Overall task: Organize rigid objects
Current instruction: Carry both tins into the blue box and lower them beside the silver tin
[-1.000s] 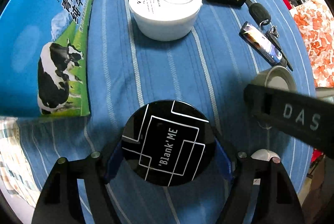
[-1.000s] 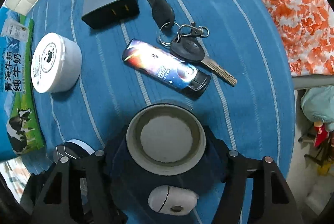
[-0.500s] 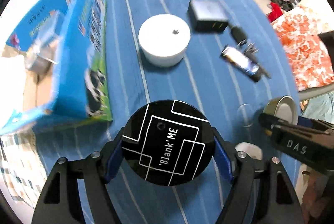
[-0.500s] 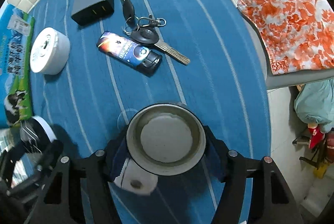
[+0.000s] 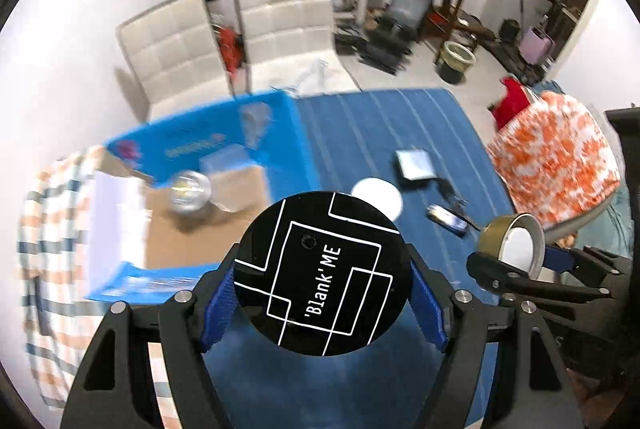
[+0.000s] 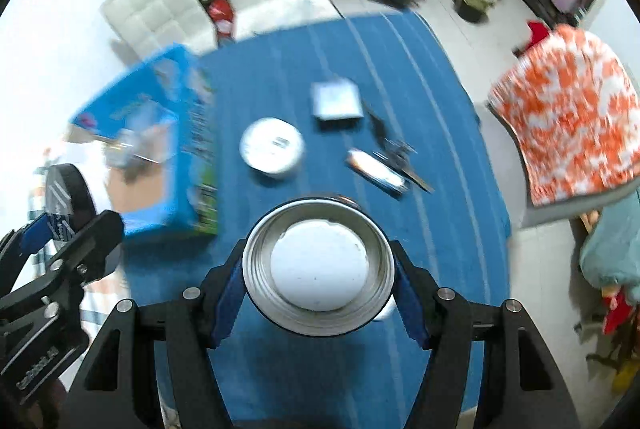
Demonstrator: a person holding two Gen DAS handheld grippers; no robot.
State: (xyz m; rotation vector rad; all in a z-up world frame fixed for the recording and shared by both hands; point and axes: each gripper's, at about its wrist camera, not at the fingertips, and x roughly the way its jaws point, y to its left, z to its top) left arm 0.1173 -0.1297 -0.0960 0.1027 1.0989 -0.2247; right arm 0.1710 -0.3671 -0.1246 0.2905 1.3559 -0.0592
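My left gripper [image 5: 322, 295] is shut on a black round tin [image 5: 322, 271] marked 'Blank'ME, held high above the blue striped table [image 5: 380, 125]. My right gripper [image 6: 318, 283] is shut on a metal round tin [image 6: 318, 261] with a white inside, also held high. Each gripper shows in the other view: the right gripper [image 5: 516, 257] with its tin at the right, the left gripper [image 6: 56, 225] at the left. An open blue milk carton box [image 5: 192, 189] stands at the table's left with a shiny round object [image 5: 190, 189] inside.
On the table lie a white round container [image 6: 272, 147], a grey charger block [image 6: 336, 99], a key bunch [image 6: 394, 149] and a lighter [image 6: 374, 169]. White chairs [image 5: 280, 21] stand behind the table. An orange patterned cushion [image 6: 572, 121] is at the right.
Both grippers have risen well above the table with their tins and tilted up, so the room and the open box interior now show. The table objects have not moved.
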